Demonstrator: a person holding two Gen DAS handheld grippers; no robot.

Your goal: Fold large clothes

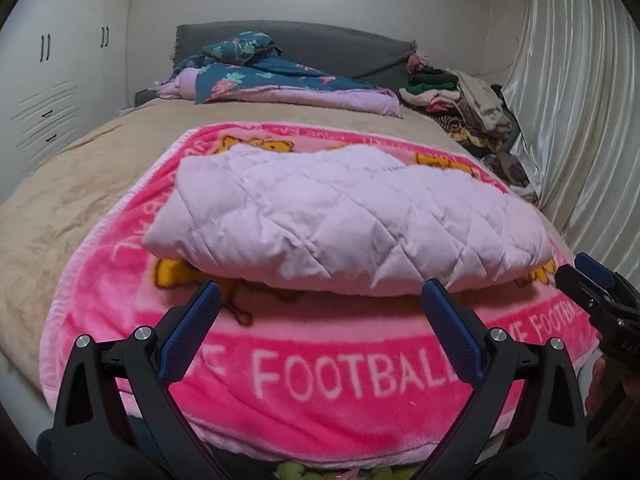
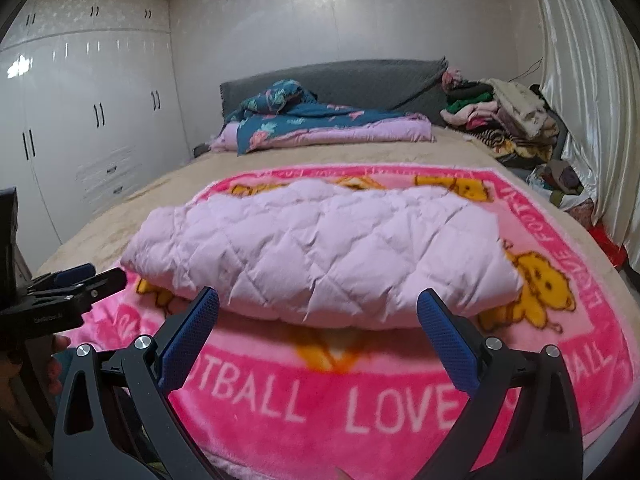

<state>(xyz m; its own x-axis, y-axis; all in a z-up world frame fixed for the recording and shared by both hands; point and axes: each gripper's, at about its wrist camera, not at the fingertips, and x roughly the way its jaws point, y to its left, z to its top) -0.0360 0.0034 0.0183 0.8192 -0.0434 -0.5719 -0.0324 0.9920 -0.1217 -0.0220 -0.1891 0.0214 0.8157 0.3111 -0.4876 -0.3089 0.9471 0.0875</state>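
A pale lilac quilted garment (image 1: 344,216) (image 2: 320,248) lies folded into a thick oblong on a pink blanket (image 1: 320,380) (image 2: 360,400) with white lettering and yellow bear figures. My left gripper (image 1: 322,290) is open just short of the garment's near edge, nothing between its blue pads. My right gripper (image 2: 318,298) is open too, facing the same near edge, and holds nothing. Each gripper shows at the edge of the other's view: the right one (image 1: 592,280) at the far right, the left one (image 2: 80,280) at the far left.
The blanket covers the foot of a beige bed (image 1: 80,168). At the head lie a teal floral quilt (image 1: 256,68) and a grey headboard (image 2: 360,76). A clothes pile (image 1: 460,96) sits at the right, curtains (image 1: 580,100) beyond, white wardrobes (image 2: 92,112) at the left.
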